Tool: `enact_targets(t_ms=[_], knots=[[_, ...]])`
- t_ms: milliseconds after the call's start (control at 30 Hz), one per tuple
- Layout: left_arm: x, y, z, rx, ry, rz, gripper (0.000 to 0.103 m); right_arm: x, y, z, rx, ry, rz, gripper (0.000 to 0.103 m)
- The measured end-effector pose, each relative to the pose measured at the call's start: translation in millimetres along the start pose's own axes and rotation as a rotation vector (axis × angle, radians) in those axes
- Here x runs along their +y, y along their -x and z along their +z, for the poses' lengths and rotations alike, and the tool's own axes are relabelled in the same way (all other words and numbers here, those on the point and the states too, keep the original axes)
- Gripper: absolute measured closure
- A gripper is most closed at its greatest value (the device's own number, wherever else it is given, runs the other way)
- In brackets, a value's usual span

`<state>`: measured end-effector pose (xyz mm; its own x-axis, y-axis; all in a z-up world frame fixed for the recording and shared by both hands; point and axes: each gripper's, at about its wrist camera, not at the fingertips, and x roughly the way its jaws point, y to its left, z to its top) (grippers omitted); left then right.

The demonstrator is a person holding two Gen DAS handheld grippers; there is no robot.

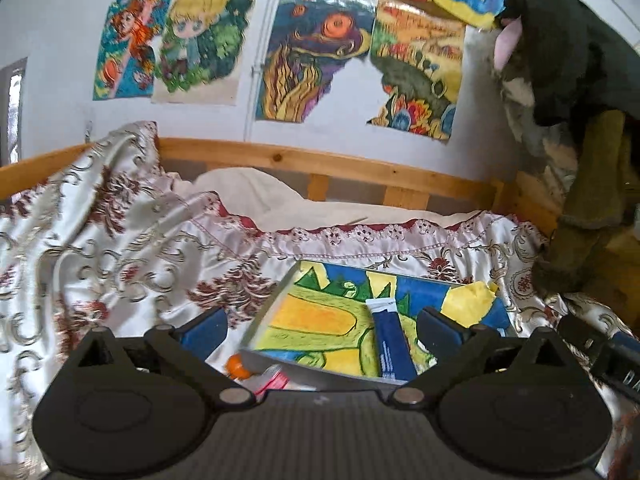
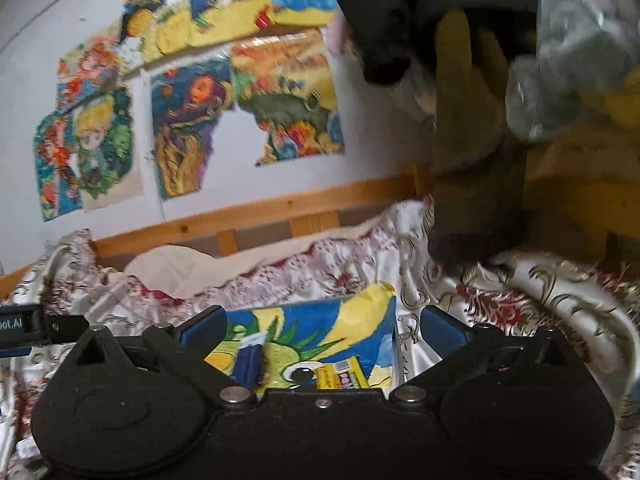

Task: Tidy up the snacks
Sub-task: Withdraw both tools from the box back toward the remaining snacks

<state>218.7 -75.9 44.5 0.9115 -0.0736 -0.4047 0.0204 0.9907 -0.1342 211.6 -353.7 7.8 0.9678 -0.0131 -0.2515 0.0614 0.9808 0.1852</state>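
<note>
The bed's patterned coverlet (image 1: 120, 248) carries a shallow box (image 1: 320, 312) lined with a bright drawing, probably serving as the collecting tray. A blue snack stick (image 1: 390, 340) and a yellow packet (image 2: 340, 376) lie inside it. The left claw (image 1: 322, 330) and right claw (image 2: 320, 332) hover spread above it, holding nothing.

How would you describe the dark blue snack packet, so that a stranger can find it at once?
On the bed's patterned bedspread lies a colourful painted board. The dark blue packet rests on it, long and narrow, with a white end. The nearby yellow packet is shorter and brightly printed.
</note>
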Motion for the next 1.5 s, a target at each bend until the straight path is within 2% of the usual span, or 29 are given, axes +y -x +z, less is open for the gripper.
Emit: enact_targets(t_ms=[100,267,400,633,900,1067,1167,1300,1500], knots=[[12,28,-8,-0.017,0.004,-0.011,0.001,5,34,2,-0.035,0.022,0.031,0.001],[29,68,-23,-0.032,-0.024,-0.034,0.001,19,84,-2,-0.077,0.052,0.035,0.001],[40,89,-36,-0.017,-0.05,-0.057,0.001,29,117,-14,-0.053,0.028,0.044,0.001],[61,112,-67,0.023,-0.084,-0.084,0.001,49,160,-43,0.049,0.003,0.022,0.001],[86,134,-101,0.09,-0.075,-0.085,0.001,65,177,-69,0.187,0.028,-0.004,0.001],[96,133,-117,0.154,-0.063,-0.077,0.001,73,173,-84,0.303,0.068,-0.029,0.001],[95,129,-125,0.193,-0.094,-0.062,0.001,77,168,-93,0.373,0.095,-0.046,0.001],[92,125,-131,0.215,-0.13,-0.043,0.001,77,165,-98,0.412,0.09,-0.049,0.001],[90,120,-132,0.253,-0.109,-0.051,0.001,75,159,-99,0.446,0.077,-0.054,0.001]])
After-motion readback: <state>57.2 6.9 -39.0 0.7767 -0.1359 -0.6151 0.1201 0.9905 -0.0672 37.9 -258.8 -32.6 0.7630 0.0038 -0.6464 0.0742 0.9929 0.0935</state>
